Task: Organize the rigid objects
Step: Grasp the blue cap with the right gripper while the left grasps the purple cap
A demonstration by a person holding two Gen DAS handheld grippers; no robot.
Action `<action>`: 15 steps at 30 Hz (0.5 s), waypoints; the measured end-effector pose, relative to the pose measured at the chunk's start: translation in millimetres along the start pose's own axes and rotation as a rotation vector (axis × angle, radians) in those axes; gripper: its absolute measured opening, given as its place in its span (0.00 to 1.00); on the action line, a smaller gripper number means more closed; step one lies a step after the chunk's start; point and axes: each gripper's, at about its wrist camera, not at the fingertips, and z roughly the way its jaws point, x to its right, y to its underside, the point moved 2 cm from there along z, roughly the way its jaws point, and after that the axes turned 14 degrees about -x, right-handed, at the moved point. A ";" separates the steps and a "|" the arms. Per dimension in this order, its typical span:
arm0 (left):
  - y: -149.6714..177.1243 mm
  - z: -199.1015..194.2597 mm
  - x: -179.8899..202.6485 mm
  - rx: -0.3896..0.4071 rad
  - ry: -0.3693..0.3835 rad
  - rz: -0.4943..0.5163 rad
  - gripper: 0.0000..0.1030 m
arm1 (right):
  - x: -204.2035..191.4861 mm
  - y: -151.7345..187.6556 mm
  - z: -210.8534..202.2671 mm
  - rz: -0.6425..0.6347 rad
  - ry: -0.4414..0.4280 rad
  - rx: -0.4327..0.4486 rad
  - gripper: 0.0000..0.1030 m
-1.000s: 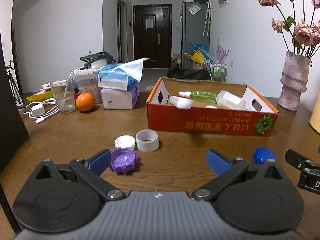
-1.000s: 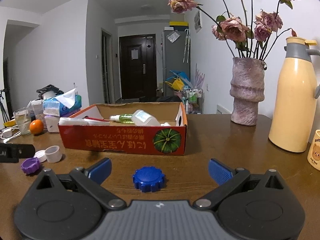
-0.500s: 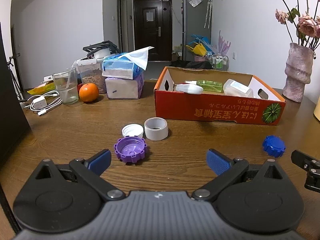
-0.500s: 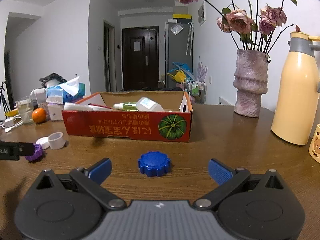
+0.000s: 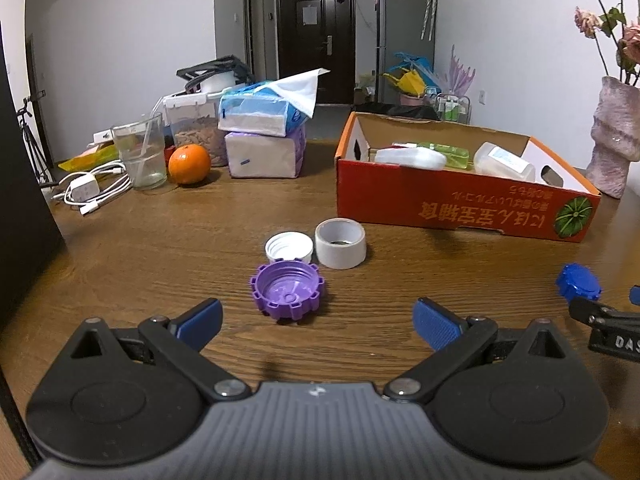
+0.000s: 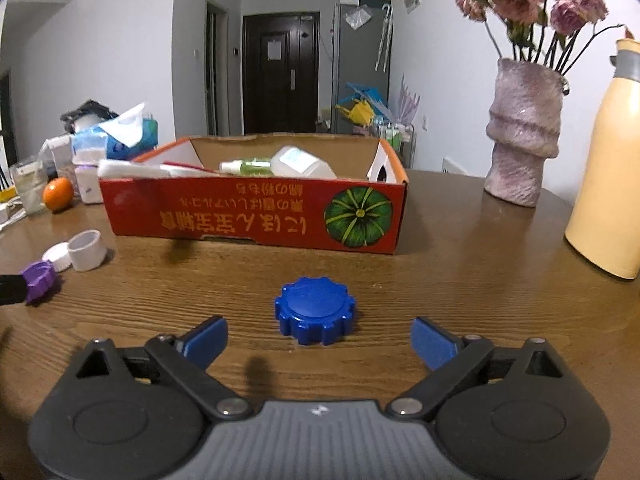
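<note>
A purple ridged cap (image 5: 287, 295) lies open side up on the wooden table, just ahead of my open, empty left gripper (image 5: 318, 322). Behind it sit a flat white cap (image 5: 289, 246) and a white cylindrical cap (image 5: 340, 243). A blue ridged cap (image 6: 314, 315) lies just ahead of my open, empty right gripper (image 6: 319, 342); it also shows in the left wrist view (image 5: 578, 285). A red cardboard box (image 5: 460, 206) holding bottles stands behind; it also shows in the right wrist view (image 6: 256, 216).
At the back left are a glass (image 5: 139, 151), an orange (image 5: 189, 163), tissue packs (image 5: 264, 136) and a white charger with cable (image 5: 86, 190). A pink vase with flowers (image 6: 522, 160) and a yellow thermos (image 6: 608, 168) stand at the right.
Both grippers have moved so that each cap now sits closer to centre between the fingers; the purple cap shifted from the left finger toward the middle. Both stay open.
</note>
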 end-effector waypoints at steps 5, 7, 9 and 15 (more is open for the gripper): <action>-2.4 6.3 -3.8 -0.021 -0.001 -0.010 1.00 | 1.6 -13.7 18.6 0.038 -0.007 -0.035 0.83; -3.5 9.1 -4.8 -0.028 0.000 -0.009 1.00 | 1.2 -17.7 25.1 0.045 -0.007 -0.049 0.77; -4.3 11.8 -5.7 -0.036 -0.003 -0.010 1.00 | 1.2 -20.4 31.3 0.052 -0.016 -0.072 0.65; -9.4 23.4 -11.6 -0.061 -0.005 -0.022 1.00 | 0.6 -23.4 32.8 0.064 -0.015 -0.061 0.51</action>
